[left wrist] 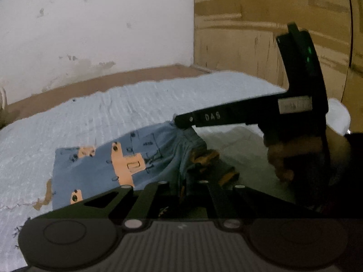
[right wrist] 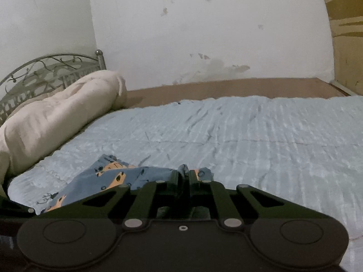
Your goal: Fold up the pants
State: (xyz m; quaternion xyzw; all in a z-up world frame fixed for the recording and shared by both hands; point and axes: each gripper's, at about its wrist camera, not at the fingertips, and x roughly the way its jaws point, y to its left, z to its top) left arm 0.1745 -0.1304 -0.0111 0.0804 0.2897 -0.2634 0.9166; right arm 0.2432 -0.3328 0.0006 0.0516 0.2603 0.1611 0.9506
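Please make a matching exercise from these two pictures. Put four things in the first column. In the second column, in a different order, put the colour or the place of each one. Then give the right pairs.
Things:
1. pants
2. blanket
3. rolled bedding
4. headboard

Descriptions:
A. cream, lying along the left side of the bed
B. blue with orange patches, pinched by the right gripper
C. pale blue, ribbed, spread over the bed
D. grey metal with scrollwork, behind the cream roll

Pairs: 1-B, 2-C, 3-A, 4-D
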